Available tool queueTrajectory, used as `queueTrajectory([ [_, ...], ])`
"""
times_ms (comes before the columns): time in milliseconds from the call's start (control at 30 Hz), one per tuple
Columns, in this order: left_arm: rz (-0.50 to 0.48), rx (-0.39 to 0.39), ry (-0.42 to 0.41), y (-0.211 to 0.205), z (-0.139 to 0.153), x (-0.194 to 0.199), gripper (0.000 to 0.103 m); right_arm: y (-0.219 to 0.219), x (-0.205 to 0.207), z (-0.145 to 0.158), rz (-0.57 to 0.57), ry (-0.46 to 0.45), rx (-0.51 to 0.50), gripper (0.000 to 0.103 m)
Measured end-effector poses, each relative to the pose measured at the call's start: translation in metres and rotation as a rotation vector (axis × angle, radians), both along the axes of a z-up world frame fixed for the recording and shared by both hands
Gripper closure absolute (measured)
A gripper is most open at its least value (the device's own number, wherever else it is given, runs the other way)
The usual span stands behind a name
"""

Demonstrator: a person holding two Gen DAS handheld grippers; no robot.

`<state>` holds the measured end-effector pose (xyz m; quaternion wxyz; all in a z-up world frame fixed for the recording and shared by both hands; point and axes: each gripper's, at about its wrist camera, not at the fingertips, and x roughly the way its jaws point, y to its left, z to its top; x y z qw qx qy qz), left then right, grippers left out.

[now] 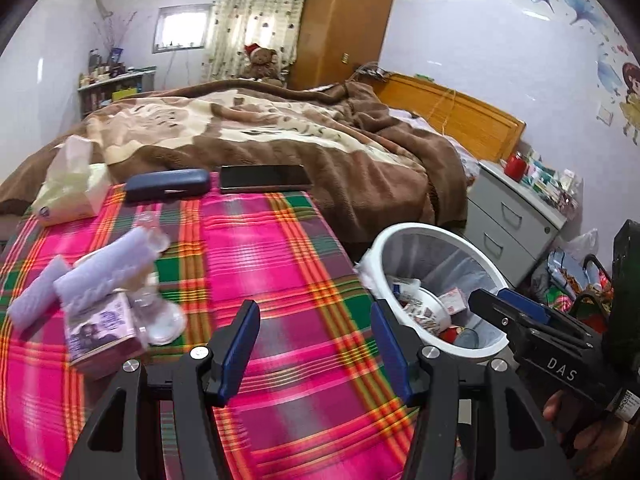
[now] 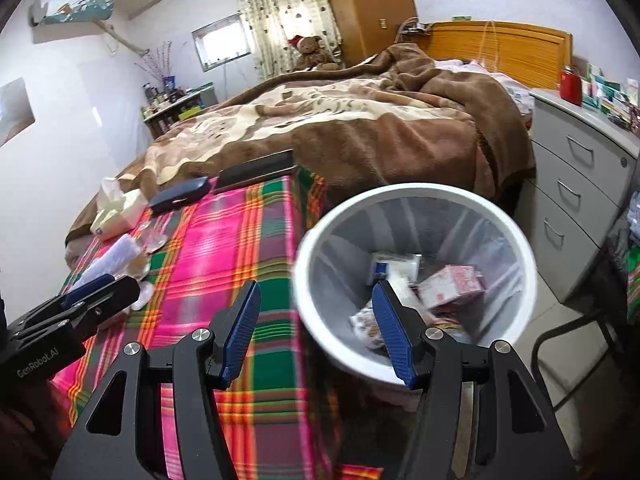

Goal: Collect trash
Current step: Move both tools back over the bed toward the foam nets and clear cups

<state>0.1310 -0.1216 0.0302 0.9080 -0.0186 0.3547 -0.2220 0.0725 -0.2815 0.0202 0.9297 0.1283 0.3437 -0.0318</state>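
Your left gripper (image 1: 314, 350) hangs over the pink plaid cloth (image 1: 256, 248) with its blue pads spread and nothing between them, and your right gripper (image 2: 316, 332) is released the same way, its right finger (image 2: 390, 332) showing in front of the white trash bin (image 2: 320, 248) and its left finger over the cloth. Take the bin as your marker: it stands on the floor just beside the cloth-covered bed edge, lined with a clear bag, and already holds crumpled wrappers and a pink carton (image 2: 452, 286). The trash left to collect lies well to the left of the bin on the cloth: a purple box (image 1: 102, 330), two white ribbed rolls (image 1: 106, 266) leaning over it, and clear plastic pieces (image 1: 160, 320) touching the box's right side. Farther from the bin, toward the brown blanket (image 1: 280, 136), a dark glasses case (image 1: 168, 190) and a black phone (image 1: 266, 178) lie side by side, with a tissue pack (image 1: 66, 196) to their left. A grey drawer unit (image 2: 576, 200) stands just right of the bin.
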Motion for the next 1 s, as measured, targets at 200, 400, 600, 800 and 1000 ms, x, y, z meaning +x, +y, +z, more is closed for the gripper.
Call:
queueTrajectory([
  [200,0.086,0.009,-0.01,0.047,-0.003,0.0,0.046,0.034,0.009,-0.003,0.067,0.005,0.0,0.043],
  [400,0.173,0.017,-0.017,0.097,-0.005,0.002,0.046,0.063,0.017,-0.004,0.129,0.012,-0.003,0.043],
  [600,0.262,0.018,-0.005,0.146,-0.008,0.008,0.046,0.089,0.023,-0.007,0.188,0.024,-0.001,0.043],
  [800,0.306,0.032,0.004,0.18,-0.014,0.013,0.046,0.113,0.032,-0.01,0.234,0.038,-0.005,0.043],
  [1000,0.344,0.039,0.027,0.208,-0.021,0.021,0.046,0.136,0.047,-0.014,0.284,0.058,0.018,0.043],
])
